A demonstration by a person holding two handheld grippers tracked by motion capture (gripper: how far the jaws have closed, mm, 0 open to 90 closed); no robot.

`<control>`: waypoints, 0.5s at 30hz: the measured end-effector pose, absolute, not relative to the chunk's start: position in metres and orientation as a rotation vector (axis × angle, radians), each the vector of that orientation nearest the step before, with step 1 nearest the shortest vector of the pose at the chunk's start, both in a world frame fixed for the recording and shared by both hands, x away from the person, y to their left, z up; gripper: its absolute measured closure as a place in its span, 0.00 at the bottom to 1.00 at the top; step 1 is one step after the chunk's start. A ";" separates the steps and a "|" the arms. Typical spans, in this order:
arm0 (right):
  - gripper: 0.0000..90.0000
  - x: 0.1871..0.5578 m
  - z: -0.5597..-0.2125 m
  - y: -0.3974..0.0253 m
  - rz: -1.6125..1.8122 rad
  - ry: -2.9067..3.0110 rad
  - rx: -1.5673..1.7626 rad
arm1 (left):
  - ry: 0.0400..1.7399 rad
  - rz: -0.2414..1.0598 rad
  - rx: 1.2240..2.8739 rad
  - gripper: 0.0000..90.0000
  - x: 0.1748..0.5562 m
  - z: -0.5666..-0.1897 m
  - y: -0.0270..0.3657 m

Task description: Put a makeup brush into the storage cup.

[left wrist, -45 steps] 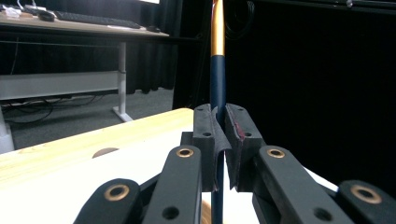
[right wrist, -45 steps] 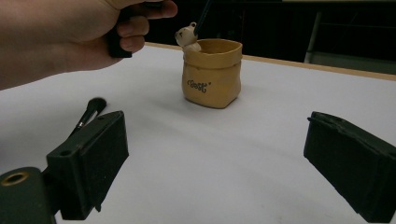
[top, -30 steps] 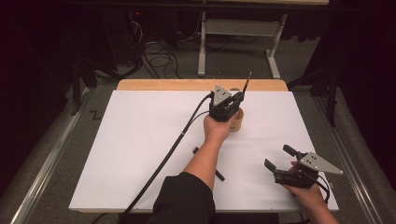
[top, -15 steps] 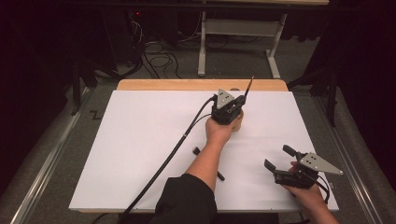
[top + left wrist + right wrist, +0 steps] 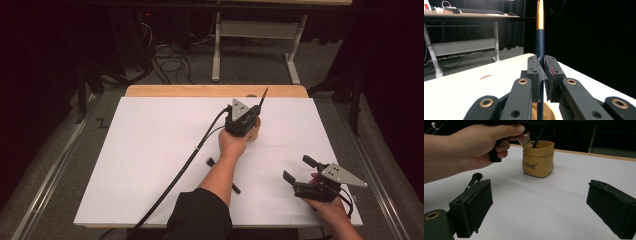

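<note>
— Where is the brush (image 5: 540, 37) held?
— Clamped in the left claw (image 5: 243, 121), over the tan pot (image 5: 538, 158). It should be lowered straight.
— The right claw (image 5: 304, 176)?
— Spread apart, empty.

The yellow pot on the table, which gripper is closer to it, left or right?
Left. The left gripper hangs right above the yellow pot, clamping a brush that dips into it. The right gripper sits open, well away near the table's front edge.

At upper centre a tan pot (image 5: 538, 158) stands on the white tabletop (image 5: 544, 202); a hand (image 5: 477, 146) fills upper left, a brush (image 5: 474, 179) lies at left.
</note>
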State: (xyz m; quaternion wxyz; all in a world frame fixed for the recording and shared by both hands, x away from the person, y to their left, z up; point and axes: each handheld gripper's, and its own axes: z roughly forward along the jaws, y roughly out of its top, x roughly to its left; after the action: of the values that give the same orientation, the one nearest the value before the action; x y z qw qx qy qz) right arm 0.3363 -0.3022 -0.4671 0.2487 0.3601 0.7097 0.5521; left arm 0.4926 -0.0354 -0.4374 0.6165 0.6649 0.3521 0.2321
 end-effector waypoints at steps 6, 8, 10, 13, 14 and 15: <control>0.08 0.336 -0.467 -0.301 1.503 1.938 0.977 | 0.813 0.567 1.527 0.93 0.489 -0.441 -0.037; 0.08 0.336 -0.468 -0.301 1.502 1.939 0.979 | 0.816 0.577 1.519 0.93 0.489 -0.442 -0.037; 0.08 0.336 -0.468 -0.301 1.502 1.940 0.980 | 0.815 0.590 1.518 0.93 0.488 -0.443 -0.037; 0.08 0.336 -0.468 -0.301 1.504 1.938 0.978 | 0.811 0.597 1.524 0.93 0.487 -0.444 -0.038; 0.08 0.336 -0.468 -0.301 1.507 1.940 0.976 | 0.812 0.598 1.522 0.93 0.487 -0.445 -0.038; 0.08 0.337 -0.468 -0.301 1.505 1.941 0.974 | 0.813 0.601 1.522 0.93 0.487 -0.445 -0.039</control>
State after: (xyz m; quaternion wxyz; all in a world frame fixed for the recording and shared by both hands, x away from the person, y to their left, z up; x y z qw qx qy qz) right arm 0.3366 -0.3010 -0.4682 0.2469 0.3572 0.7119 0.5519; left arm 0.4869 -0.0387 -0.4448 0.6108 0.6597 0.3521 0.2605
